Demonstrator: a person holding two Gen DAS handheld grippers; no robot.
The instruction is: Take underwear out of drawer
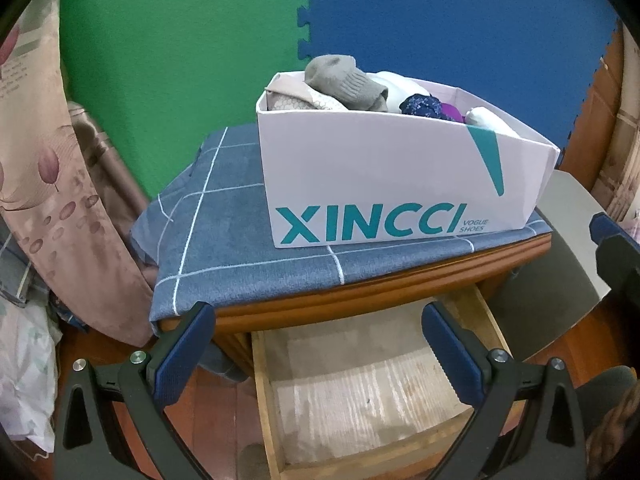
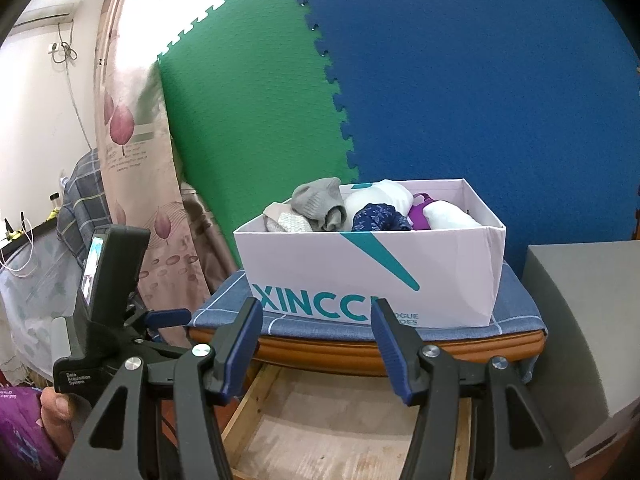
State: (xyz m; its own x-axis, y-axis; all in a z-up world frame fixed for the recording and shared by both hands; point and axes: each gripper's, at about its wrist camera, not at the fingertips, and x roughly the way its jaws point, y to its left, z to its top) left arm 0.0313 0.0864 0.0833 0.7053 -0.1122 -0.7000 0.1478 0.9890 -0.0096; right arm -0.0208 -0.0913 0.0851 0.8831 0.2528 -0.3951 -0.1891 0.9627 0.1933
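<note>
The wooden drawer (image 1: 360, 400) is pulled out below the cabinet top, and the part of its floor (image 2: 352, 432) that shows is bare wood. Above it, a white XINCCI shoe box (image 1: 380, 184) (image 2: 360, 264) holds rolled garments: a grey one (image 1: 340, 76) (image 2: 320, 200), a navy patterned one (image 1: 422, 106) (image 2: 380, 216), also white, purple and beige rolls. My left gripper (image 1: 316, 316) hovers over the drawer's mouth, open wide, holding nothing. My right gripper (image 2: 316, 312) is level with the cabinet's front edge, open, with nothing between its fingers.
A blue checked cloth (image 1: 224, 240) covers the cabinet top under the box. A floral curtain (image 1: 60, 180) hangs at the left. A grey cabinet (image 2: 580, 320) stands close on the right. Green and blue foam mats (image 2: 440, 100) line the wall behind. A person's thumb (image 2: 56, 404) shows at lower left.
</note>
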